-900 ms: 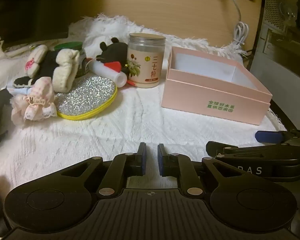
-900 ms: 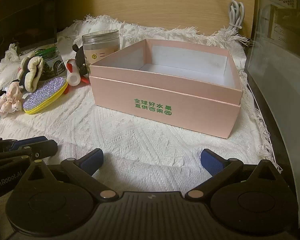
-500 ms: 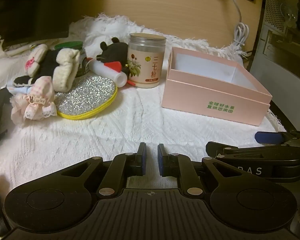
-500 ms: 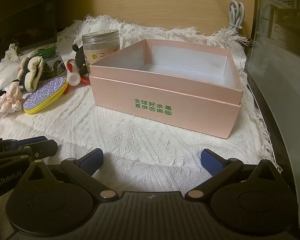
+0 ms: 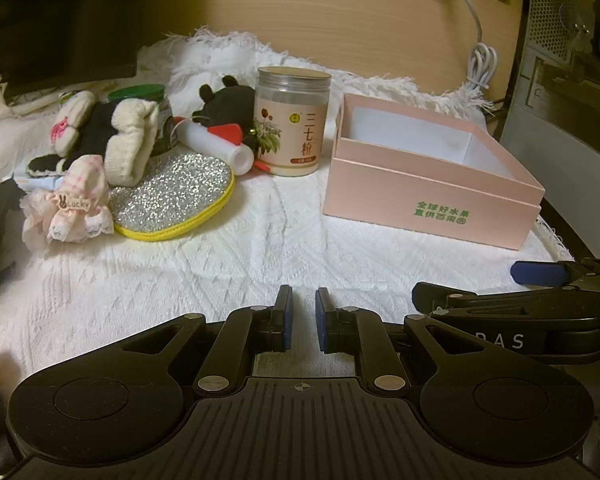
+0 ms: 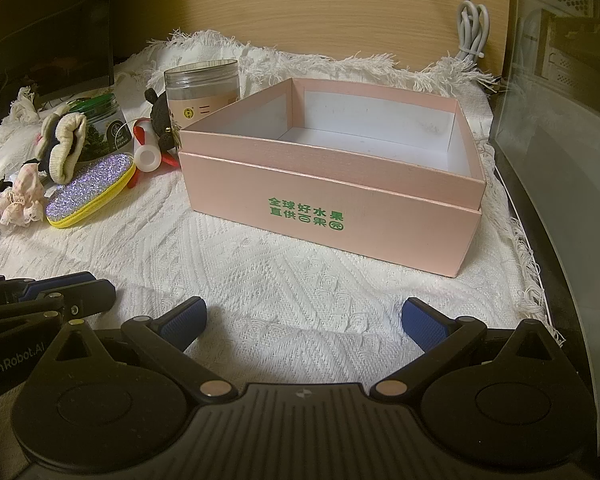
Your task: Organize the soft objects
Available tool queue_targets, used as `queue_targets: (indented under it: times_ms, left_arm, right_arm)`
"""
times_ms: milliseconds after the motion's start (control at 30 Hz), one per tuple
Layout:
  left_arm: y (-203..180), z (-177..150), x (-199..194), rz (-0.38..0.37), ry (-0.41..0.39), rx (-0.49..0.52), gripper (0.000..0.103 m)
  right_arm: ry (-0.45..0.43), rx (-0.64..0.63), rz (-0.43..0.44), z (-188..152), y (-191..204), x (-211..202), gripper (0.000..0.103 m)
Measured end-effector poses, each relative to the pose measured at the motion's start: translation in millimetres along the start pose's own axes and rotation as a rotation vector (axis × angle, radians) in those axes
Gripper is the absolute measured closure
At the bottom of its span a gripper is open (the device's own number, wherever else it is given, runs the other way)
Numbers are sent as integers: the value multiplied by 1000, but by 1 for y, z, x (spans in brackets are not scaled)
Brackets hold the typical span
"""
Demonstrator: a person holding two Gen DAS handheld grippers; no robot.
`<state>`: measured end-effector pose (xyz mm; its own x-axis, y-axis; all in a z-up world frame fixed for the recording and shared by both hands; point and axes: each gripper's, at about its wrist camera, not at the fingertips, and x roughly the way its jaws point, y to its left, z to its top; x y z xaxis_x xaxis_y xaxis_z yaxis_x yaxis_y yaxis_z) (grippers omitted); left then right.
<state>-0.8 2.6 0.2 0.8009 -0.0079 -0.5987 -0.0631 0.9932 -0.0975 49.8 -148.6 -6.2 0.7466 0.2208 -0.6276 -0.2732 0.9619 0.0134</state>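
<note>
Nothing has shifted since the earlier frames: both grippers stay low over the white knitted cloth [image 5: 228,264], and every object lies where it lay.

Left wrist view: the left gripper [image 5: 302,318] hangs just above the cloth with its jaws drawn nearly together, a narrow slit between the blue pads [image 5: 286,316], nothing held; the soft things lie in a cluster at the far left, well apart from it; a pink frilly scrunchie [image 5: 70,208] with a "Lucky" tag touches the near-left edge of a silver glitter pouch [image 5: 176,196] edged in yellow; behind them lies a cream and black sock bundle [image 5: 112,140], resting on the pouch's far edge; a black plush toy [image 5: 228,108] sits beside a white tube [image 5: 216,144], with a clear jar [image 5: 292,120] of pale powder upright just to its right and a green-lidded jar [image 5: 142,94] behind the socks; the open pink box [image 5: 428,196] stands to the right of the jar, its white inside bare; the right gripper [image 5: 540,274] shows side-on at the right edge.

Right wrist view: the right gripper [image 6: 304,318] has its jaws spread wide and holds nothing, its pads [image 6: 184,316] over the cloth; the pink box [image 6: 328,204] stands straight ahead, near but apart; the scrunchie [image 6: 16,208], pouch [image 6: 90,188] and socks [image 6: 64,148] lie far left; the left gripper [image 6: 56,290] enters at the lower left.
</note>
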Motion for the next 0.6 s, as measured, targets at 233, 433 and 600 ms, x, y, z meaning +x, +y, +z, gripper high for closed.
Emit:
queue_targets:
  times_ms: [233, 433, 600]
  left_arm:
    - [-1, -1, 0, 3, 0, 5, 88]
    - [-1, -1, -1, 3, 0, 4, 88]
    - [-1, -1, -1, 3, 0, 5, 88]
  right_arm:
    - [0, 0, 0, 0, 0, 0, 0]
    - [0, -1, 0, 0, 0, 0, 0]
    - [0, -1, 0, 0, 0, 0, 0]
